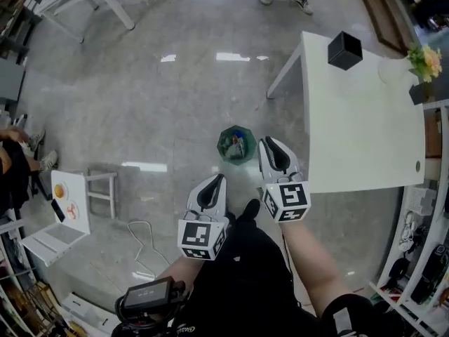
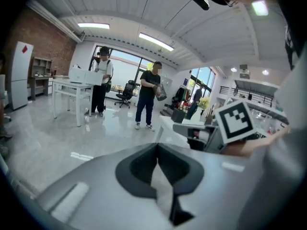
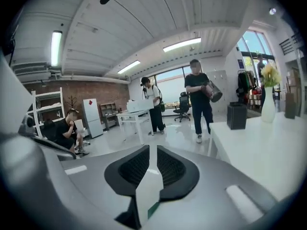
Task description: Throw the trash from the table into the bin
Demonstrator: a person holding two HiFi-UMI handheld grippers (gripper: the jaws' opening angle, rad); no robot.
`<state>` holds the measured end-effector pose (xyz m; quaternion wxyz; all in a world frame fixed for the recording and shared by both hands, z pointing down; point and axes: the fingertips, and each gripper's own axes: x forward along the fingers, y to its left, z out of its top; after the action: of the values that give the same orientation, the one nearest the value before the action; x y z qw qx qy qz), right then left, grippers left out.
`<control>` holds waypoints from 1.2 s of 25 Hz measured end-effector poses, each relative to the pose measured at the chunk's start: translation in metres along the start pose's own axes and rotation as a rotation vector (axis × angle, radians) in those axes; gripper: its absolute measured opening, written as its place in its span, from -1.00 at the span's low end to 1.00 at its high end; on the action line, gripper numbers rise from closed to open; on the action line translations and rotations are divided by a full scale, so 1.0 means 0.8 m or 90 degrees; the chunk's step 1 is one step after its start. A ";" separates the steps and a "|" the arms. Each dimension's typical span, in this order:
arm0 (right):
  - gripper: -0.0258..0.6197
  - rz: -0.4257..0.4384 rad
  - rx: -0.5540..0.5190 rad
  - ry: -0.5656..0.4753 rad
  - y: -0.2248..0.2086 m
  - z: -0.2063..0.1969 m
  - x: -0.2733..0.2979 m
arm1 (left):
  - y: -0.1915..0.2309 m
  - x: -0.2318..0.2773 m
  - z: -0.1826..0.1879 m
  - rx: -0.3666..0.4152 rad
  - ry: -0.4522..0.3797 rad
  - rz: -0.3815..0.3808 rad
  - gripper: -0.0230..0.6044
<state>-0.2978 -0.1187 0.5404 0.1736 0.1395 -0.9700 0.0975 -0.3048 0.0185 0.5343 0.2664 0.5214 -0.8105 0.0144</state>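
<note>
On the floor ahead of me stands the green bin with trash inside, close to the white table's near corner. Both grippers are raised in front of my body, above the floor and clear of the bin. My left gripper has its pads meeting, with nothing between them. My right gripper has its jaws drawn together to a thin slit and holds nothing. Neither gripper view shows the bin; both look level across the room. The right gripper's marker cube shows in the left gripper view.
A black box and a vase of flowers stand at the table's far end. A low white stand and a cable lie at the left. People stand across the room; one sits at left.
</note>
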 end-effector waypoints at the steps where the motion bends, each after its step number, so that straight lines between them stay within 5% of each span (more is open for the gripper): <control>1: -0.78 -0.004 -0.001 -0.012 0.001 0.023 -0.024 | -0.010 -0.008 0.016 0.008 -0.012 -0.002 -0.90; 6: -0.89 -0.011 -0.015 -0.068 0.015 0.111 -0.128 | -0.054 -0.050 0.094 0.045 -0.084 -0.010 -0.90; 11: -0.92 -0.006 -0.026 -0.101 0.024 0.140 -0.195 | -0.089 -0.078 0.138 0.081 -0.143 -0.016 -0.90; 30: -0.92 -0.001 -0.041 -0.134 0.042 0.149 -0.241 | -0.126 -0.105 0.157 0.132 -0.175 -0.020 -0.90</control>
<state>-0.1716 -0.0695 0.3556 0.0753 0.1438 -0.9854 0.0508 -0.2450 0.0049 0.3637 0.0982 0.5556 -0.8253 0.0222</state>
